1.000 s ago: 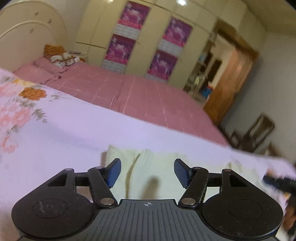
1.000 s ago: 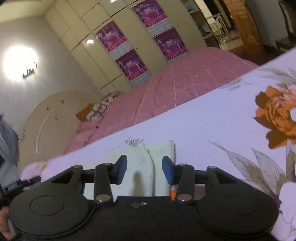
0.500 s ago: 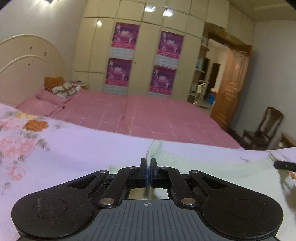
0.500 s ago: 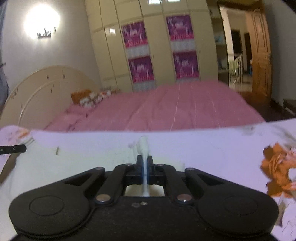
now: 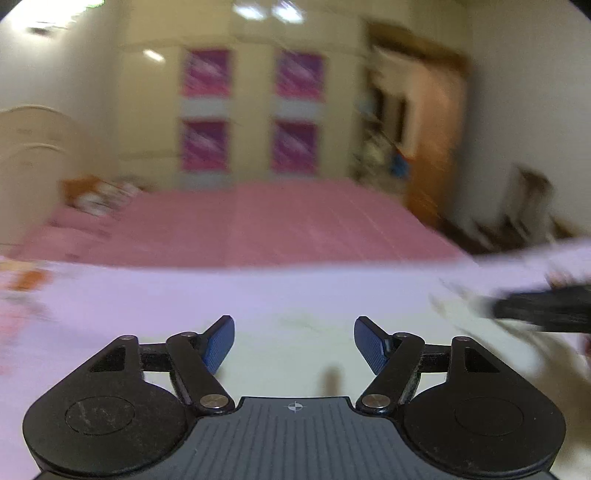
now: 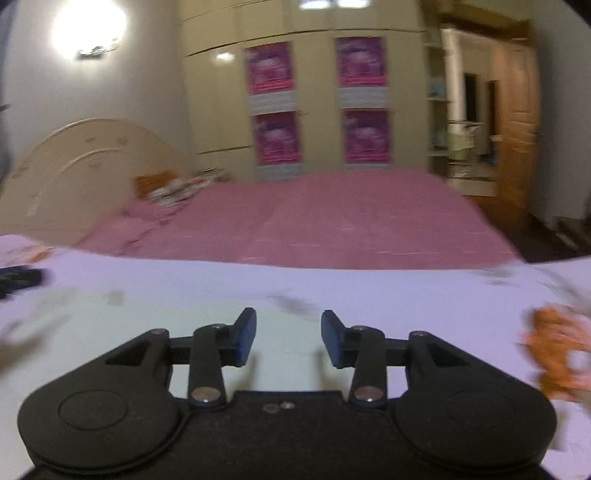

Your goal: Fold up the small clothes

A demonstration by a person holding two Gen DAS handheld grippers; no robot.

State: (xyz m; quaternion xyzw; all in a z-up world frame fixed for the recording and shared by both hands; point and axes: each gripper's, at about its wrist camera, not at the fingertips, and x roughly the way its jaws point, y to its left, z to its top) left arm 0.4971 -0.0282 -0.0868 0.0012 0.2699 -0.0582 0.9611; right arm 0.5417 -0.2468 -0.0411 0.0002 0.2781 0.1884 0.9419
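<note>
Both tools (image 5: 294, 343) (image 6: 288, 341), tilted downward, opening over pale garment (image 5: 295, 369).

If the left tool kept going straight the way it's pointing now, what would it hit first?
Probably the pale garment lying on the floral sheet. The left tool tilts down at it, jaws opening, nothing between them. Blur makes depth uncertain.

Two claws: the left claw (image 5: 294, 341) and the right claw (image 6: 288, 338). One pale garment (image 5: 306, 354) on the floral sheet (image 5: 155, 295). Four purple posters (image 6: 271, 66) on one wardrobe (image 6: 317, 99). One wooden door (image 6: 517, 136), one wall lamp (image 6: 88, 29), one headboard (image 6: 81, 162)
</note>
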